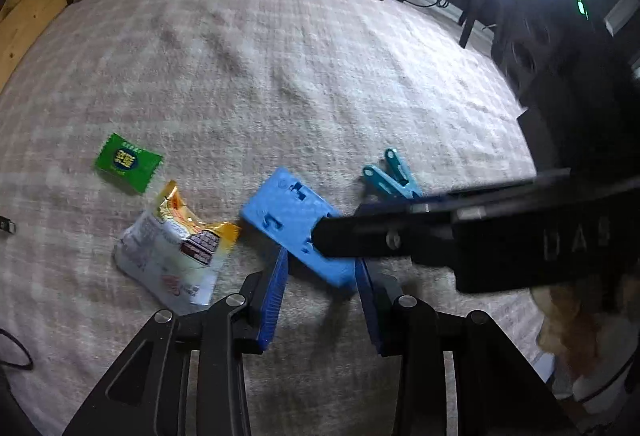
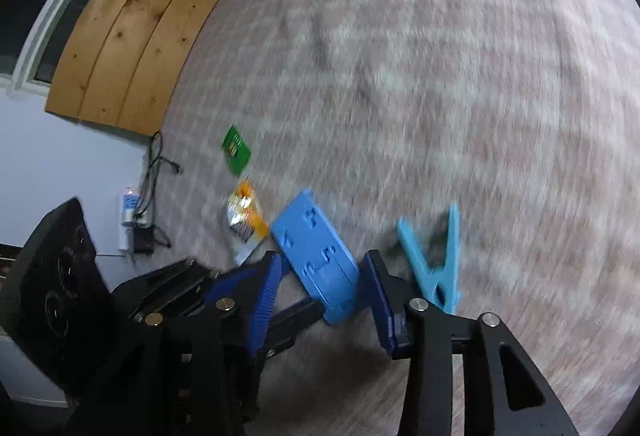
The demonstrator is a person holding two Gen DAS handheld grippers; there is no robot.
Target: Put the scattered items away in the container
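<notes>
Down on the pale checked carpet [image 1: 280, 75], both the left gripper [image 1: 320, 276] and right gripper [image 2: 320, 280] straddle the flat blue plastic card holder [image 1: 296, 220], jaws apart, neither visibly clamped, so pinching it comes next, container unseen.

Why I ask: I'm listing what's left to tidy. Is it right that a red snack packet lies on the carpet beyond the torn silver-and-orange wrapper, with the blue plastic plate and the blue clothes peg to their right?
Not quite: the snack packet is green, not red, as the left wrist view shows. It does lie on the carpet beyond the torn silver-and-orange wrapper, with the blue plastic plate and the blue clothes peg to their right.
</notes>
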